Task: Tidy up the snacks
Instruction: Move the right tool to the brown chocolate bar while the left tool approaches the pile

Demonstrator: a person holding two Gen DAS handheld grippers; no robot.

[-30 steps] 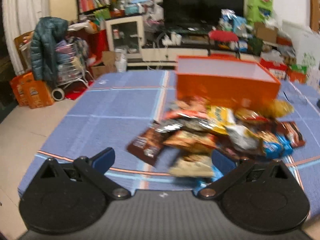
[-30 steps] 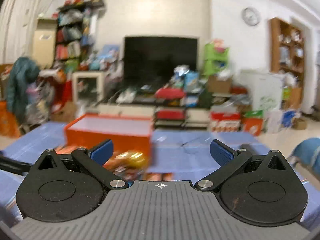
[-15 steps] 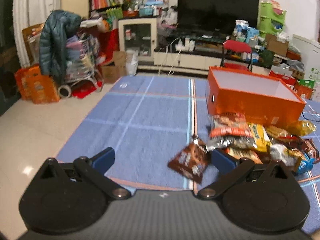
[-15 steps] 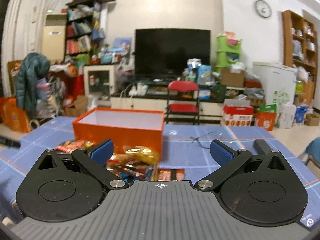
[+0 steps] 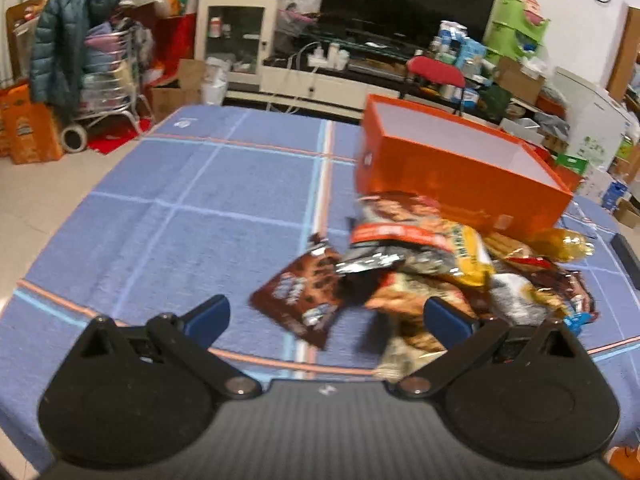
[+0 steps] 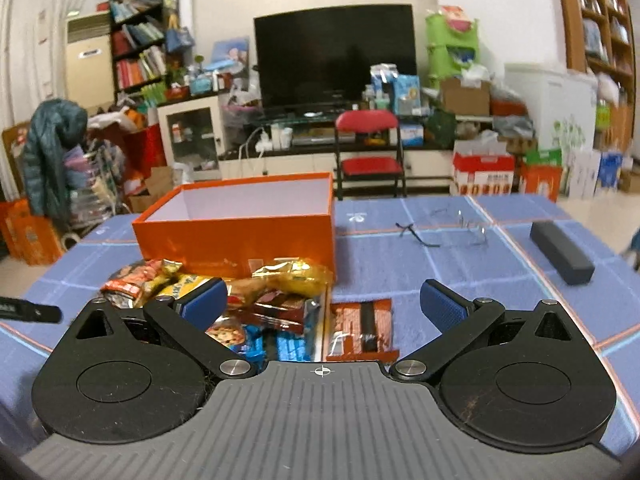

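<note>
Nothing looked sorted yet: the orange box (image 6: 256,232) stood empty, the snack packets (image 5: 432,272) lay heaped near it, and both the left gripper (image 5: 326,314) and right gripper (image 6: 322,302) were spread wide, holding nothing

Matt, napped blue cloth (image 5: 208,184) over the desk. Smooth orange card box (image 6: 240,240), slightly glossy outside, dull white inside. Crinkled glossy foil and plastic packets (image 5: 420,248), catching glare. Matt black plastic claw (image 6: 322,300) with textured blue pads (image 6: 442,306) and bright metal pivot pins.
</note>
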